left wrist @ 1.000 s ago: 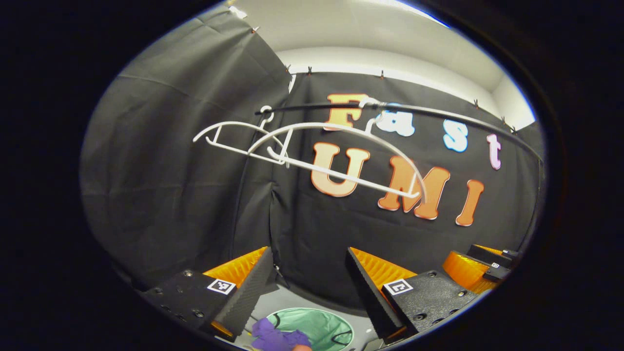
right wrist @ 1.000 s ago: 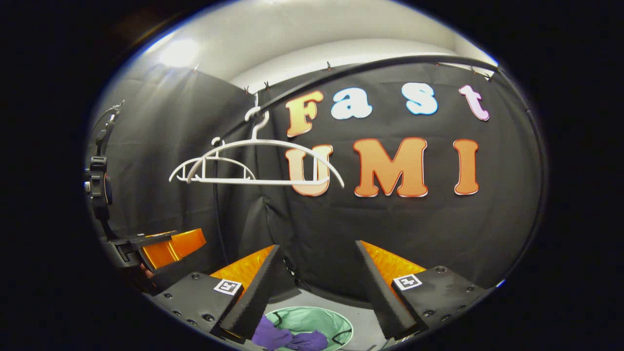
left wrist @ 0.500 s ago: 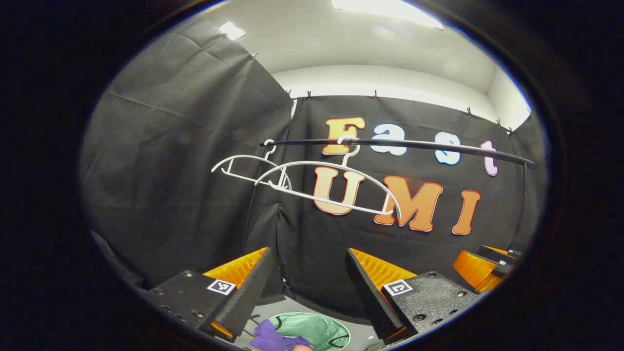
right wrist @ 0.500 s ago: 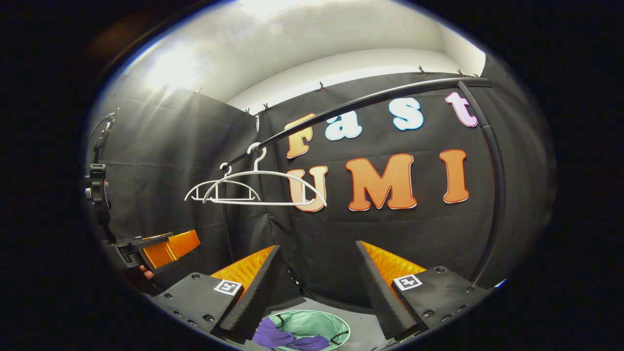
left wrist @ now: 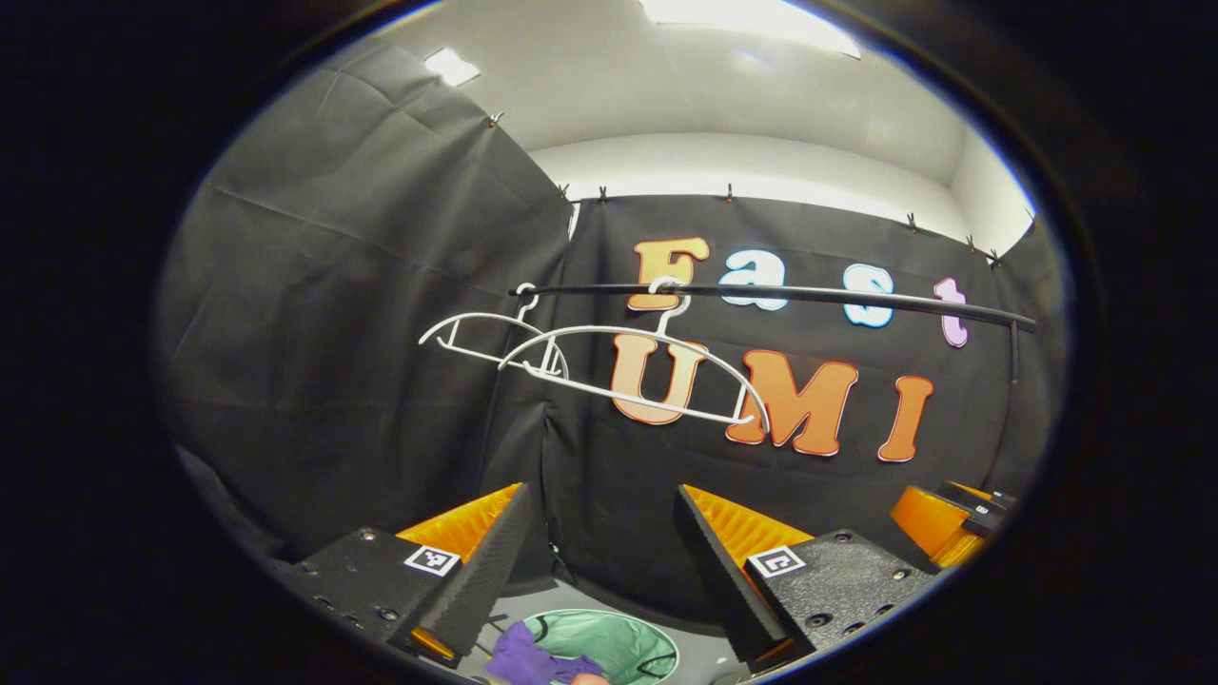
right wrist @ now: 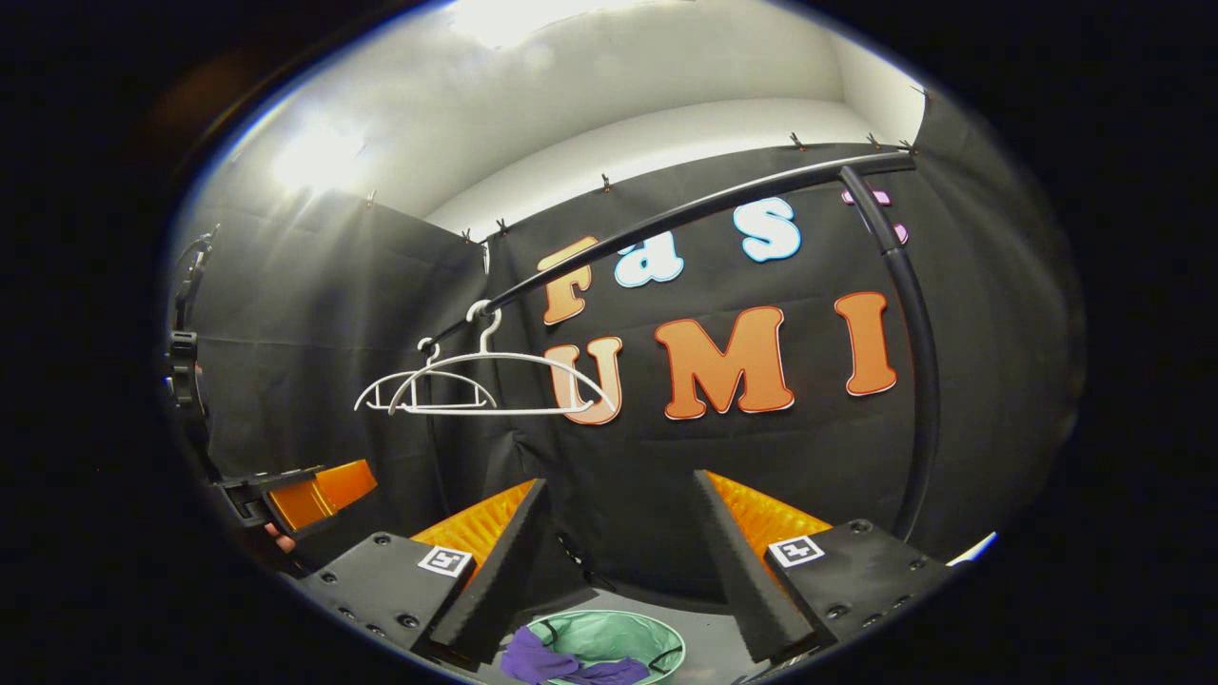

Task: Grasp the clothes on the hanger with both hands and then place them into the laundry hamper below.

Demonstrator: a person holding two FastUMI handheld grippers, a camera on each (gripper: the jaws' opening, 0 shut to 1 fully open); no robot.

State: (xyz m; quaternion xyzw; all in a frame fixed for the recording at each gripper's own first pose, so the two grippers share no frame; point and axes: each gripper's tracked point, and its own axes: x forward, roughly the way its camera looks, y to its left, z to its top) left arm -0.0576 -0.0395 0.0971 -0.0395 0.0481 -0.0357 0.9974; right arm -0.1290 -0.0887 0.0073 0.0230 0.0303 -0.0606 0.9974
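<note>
Both the left gripper (left wrist: 599, 542) and right gripper (right wrist: 618, 542) are held open (nothing between the fingers); purple clothes (right wrist: 533, 659) are seen below them in the green hamper (right wrist: 618, 633).

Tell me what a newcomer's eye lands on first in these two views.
Two bare white hangers hang side by side on a black rail high against the black cloth wall. Far below, a green laundry hamper sits on the floor with purple clothes draped over its near rim. In the foreground of each view, the left tongs and right tongs stand open and hold nothing.
</note>
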